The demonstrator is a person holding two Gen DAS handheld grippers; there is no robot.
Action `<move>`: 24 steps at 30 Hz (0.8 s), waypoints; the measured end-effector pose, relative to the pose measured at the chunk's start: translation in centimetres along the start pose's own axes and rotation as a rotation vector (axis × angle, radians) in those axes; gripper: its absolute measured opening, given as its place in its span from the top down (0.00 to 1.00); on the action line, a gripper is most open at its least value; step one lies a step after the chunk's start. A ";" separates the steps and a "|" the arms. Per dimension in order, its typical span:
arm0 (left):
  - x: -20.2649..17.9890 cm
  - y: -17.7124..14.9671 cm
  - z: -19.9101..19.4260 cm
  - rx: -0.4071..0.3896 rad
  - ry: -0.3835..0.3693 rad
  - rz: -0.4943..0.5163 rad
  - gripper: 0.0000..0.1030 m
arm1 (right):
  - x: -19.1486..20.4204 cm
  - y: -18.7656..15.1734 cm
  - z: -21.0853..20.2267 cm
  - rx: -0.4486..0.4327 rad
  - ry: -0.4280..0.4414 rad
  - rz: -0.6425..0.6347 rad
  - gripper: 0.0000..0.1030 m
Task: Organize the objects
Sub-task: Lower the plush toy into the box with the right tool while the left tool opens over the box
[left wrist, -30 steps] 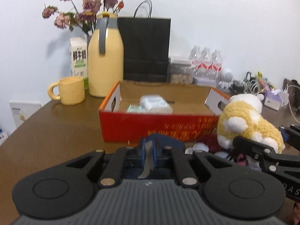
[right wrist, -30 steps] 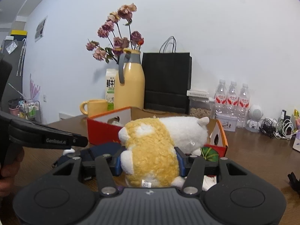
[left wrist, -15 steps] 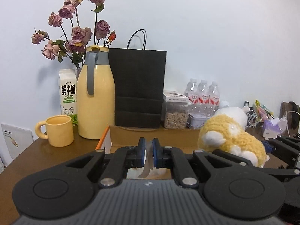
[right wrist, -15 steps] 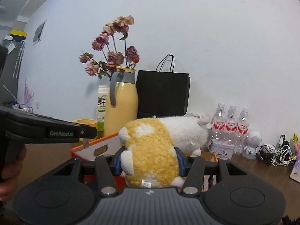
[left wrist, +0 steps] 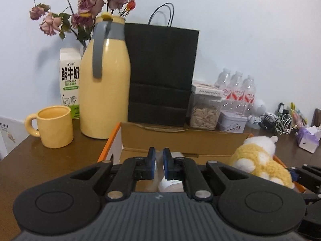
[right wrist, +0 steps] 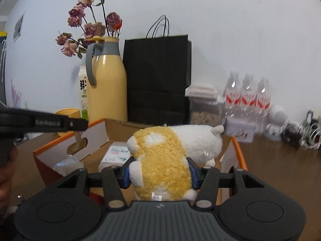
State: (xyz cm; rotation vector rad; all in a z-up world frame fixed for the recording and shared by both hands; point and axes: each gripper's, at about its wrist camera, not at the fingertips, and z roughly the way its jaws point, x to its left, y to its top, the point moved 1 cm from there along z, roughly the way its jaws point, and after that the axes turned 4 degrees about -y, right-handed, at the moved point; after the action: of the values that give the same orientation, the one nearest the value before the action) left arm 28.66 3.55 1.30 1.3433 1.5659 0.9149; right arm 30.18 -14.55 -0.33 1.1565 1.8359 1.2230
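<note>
Plushie [right wrist: 160, 160] squeezed in right tool [right wrist: 159, 172] over box [right wrist: 96, 138], left tool [left wrist: 158, 161] pinched shut on a thin clear scrap beside it

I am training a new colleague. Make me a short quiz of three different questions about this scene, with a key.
1. True or false: the right claw grips the plush toy.
2. Which object stands directly left of the black paper bag? A) yellow mug B) yellow thermos jug C) water bottles
3. Fill in: the toy hangs over the open cardboard ____.

Key: 1 true; 2 B; 3 box.
</note>
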 end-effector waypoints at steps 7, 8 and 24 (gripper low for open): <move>-0.5 -0.6 -0.1 0.000 0.022 0.016 0.63 | 0.4 -0.3 -0.5 -0.004 -0.019 -0.005 0.46; -0.6 -0.7 -0.3 -0.011 0.022 0.018 0.44 | 0.4 -0.3 -0.6 -0.005 -0.023 -0.006 0.35; -1.3 -0.4 -1.9 -0.093 0.035 0.032 0.00 | 0.3 0.2 -2.7 -0.091 -0.057 0.003 0.00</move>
State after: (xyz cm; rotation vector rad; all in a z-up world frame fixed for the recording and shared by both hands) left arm 26.78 2.23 1.83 1.2969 1.5128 1.0232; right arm 27.81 -15.19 0.87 1.1332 1.7196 1.2489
